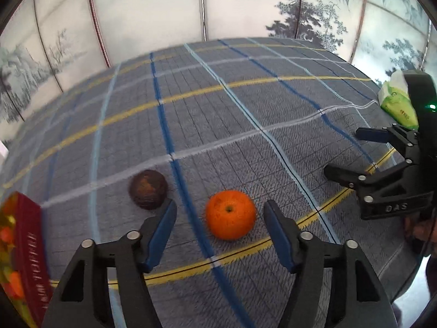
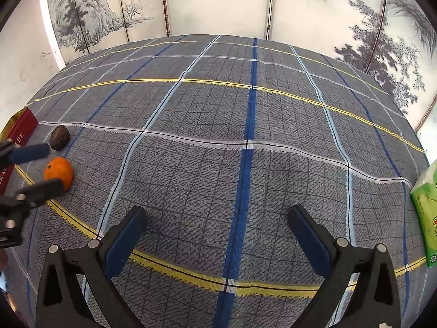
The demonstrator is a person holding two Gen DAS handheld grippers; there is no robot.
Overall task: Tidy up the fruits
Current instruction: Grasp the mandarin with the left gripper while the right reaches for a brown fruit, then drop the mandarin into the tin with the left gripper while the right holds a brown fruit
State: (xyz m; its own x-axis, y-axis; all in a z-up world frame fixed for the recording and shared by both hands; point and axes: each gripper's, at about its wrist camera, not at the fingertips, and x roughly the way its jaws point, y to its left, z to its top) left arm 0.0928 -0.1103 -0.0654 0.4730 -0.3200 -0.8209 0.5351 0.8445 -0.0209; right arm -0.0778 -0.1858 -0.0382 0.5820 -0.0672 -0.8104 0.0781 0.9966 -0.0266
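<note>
Orange (image 1: 230, 214) sits at 12 o'clock between the open left gripper (image 1: 220, 211) pads; right gripper (image 2: 218, 218) open, empty, well apart.

An orange (image 1: 230, 214) sits on the checked cloth of the desk (image 1: 245, 125), round and bright, its small dark stem dimple facing up and slightly toward the camera. It rests just beside a broad blue stripe, above a yellow one. To its left, a little farther back and apart from it, lies a dark brown fruit (image 1: 148, 189), round, rough-skinned and mottled with lighter brown patches. In the right wrist view the orange (image 2: 58, 173) and the brown fruit (image 2: 59, 137) lie near the desk's left edge, the brown one behind.
</note>
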